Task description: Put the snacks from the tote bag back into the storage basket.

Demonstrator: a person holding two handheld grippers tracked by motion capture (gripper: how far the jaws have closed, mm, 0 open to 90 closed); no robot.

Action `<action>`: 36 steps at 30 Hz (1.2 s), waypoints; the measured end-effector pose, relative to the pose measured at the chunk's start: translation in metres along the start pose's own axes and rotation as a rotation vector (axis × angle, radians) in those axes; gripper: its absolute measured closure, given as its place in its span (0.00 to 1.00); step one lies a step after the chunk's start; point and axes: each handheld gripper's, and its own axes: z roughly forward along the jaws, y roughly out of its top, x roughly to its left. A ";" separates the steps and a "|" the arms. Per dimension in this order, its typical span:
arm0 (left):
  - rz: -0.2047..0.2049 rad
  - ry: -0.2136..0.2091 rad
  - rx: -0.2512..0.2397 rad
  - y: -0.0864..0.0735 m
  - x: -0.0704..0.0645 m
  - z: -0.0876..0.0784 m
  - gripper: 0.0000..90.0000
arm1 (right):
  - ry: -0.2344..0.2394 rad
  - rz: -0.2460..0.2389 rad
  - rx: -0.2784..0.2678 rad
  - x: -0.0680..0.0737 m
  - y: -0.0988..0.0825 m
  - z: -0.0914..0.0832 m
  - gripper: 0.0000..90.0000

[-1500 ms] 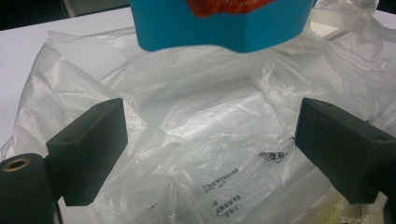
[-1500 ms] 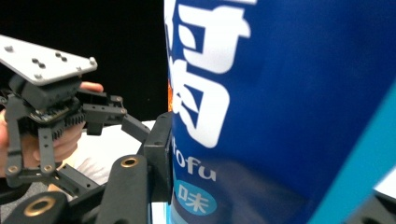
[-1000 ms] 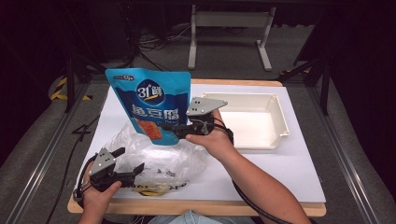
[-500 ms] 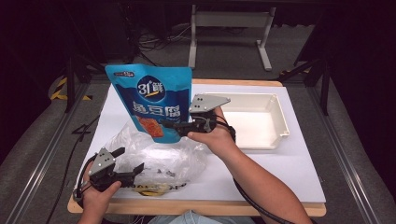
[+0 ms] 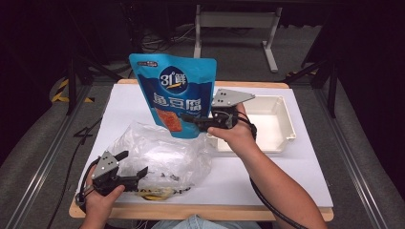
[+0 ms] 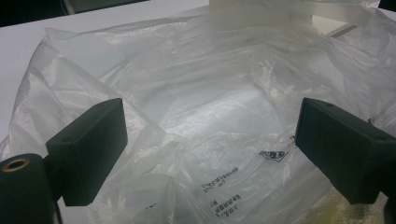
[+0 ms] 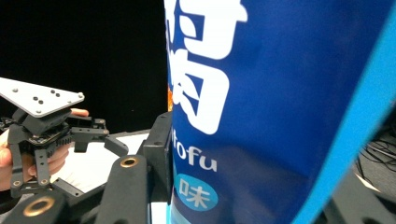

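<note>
Nearest the person, the left tongs (image 5: 136, 174) stand open at the front edge of the white bench (image 5: 310, 176), jaws apart over the crumpled clear plastic bag (image 5: 162, 155), pads not pressing it. Beyond and to their right, the right tongs (image 5: 188, 119) are clamped on the lower right edge of the tall blue foil tofu pouch (image 5: 174, 93), held upright above the bench. Just right of those tongs sits the shallow white plastic tray (image 5: 286, 129); bare bench lies nearer, right of the bag.
</note>
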 end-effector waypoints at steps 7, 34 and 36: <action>-0.003 0.002 0.000 0.000 0.000 0.000 0.11 | -0.029 0.000 0.001 -0.016 -0.001 -0.019 0.58; -0.011 0.005 0.007 0.000 -0.002 0.001 0.11 | -0.140 0.000 -0.028 -0.075 -0.018 -0.076 0.58; -0.011 0.005 0.006 0.000 -0.002 0.002 0.11 | -0.143 0.003 -0.029 -0.076 -0.019 -0.077 0.58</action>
